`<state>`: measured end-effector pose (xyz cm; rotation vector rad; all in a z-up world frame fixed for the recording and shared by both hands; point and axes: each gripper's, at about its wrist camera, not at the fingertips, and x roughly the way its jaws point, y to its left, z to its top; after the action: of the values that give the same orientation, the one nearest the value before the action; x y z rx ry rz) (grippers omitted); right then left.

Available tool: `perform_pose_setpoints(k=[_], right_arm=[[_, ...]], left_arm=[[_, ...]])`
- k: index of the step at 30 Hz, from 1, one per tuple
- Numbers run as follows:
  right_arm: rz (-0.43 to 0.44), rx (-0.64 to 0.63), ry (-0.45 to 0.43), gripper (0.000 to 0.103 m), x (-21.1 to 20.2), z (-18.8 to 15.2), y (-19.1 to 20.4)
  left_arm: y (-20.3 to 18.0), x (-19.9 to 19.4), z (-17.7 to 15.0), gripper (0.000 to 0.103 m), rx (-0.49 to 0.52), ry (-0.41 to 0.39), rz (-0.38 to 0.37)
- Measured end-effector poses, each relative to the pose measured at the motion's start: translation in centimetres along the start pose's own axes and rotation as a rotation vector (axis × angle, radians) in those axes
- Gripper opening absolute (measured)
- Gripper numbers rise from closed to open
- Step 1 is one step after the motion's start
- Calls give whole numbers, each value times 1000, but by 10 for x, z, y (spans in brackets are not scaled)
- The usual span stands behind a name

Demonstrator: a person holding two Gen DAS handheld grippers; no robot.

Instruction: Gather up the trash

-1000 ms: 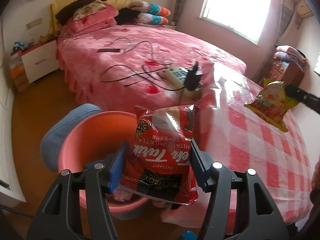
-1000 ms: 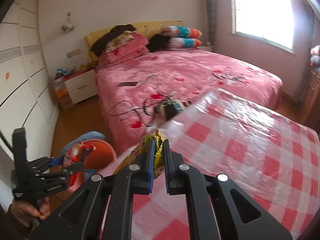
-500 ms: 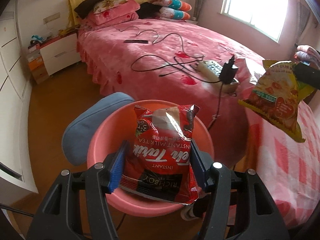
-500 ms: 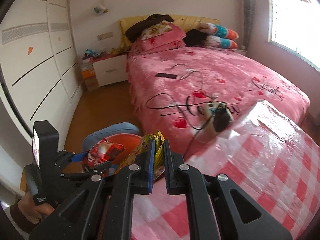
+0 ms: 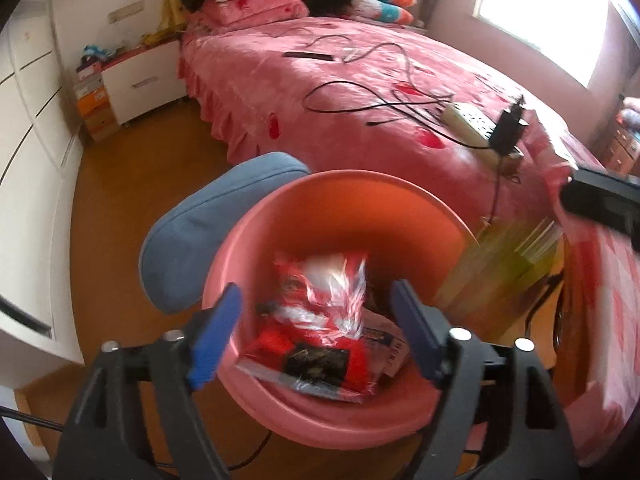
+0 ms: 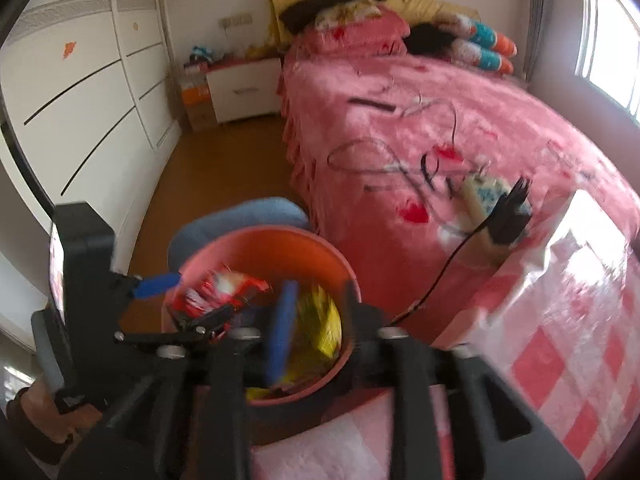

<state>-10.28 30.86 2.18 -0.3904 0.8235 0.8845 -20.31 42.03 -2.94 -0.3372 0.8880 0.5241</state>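
Drop step: both grippers over the pink basin (image 5: 408,196), left gripper (image 5: 316,336) fingers opening, red tea packet (image 5: 320,320) falling free inside; right gripper (image 6: 316,320) opening, yellow snack bag (image 6: 320,320) dropping at 3 o'clock; next, probably fetch more trash.

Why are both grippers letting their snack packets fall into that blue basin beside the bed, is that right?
One detail is off: the basin is pink, not blue, as the left wrist view shows. The rest holds: the left gripper and right gripper are opening, with the red milk tea packet and yellow snack packet dropping in.
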Motion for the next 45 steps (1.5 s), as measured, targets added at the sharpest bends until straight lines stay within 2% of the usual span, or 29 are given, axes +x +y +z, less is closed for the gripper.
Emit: perform_pose_setpoints(k=[2,7,11,17,22,29,34,45], right_arm=[[-6,28,-17,78,-5,-4,-6],[-115,60,-101,88,-33,-5,-30],[-194,80,-154,89,-51,-10,-46],[-309,87,-212,89,-78,-28,-65],[-371,100,-244,89,-98,-43,-78],[-417,133,-263,93,-118,-66,-94],[-463,142,-266,94,-132,-86,-100],[-510,235,-300,94,-163,-125,-127]], left_arm=[[1,0,0,85,-7,-10,14],[3,-8,4,93,-27,-76,65],[2,-18,10,95,-34,-119,68],[-11,-32,17,95,11,-156,61],[-28,-50,19,96,47,-205,42],[-53,-74,20,97,72,-262,-3],[-75,-90,17,97,80,-280,-74],[-140,-119,9,99,184,-323,-142]])
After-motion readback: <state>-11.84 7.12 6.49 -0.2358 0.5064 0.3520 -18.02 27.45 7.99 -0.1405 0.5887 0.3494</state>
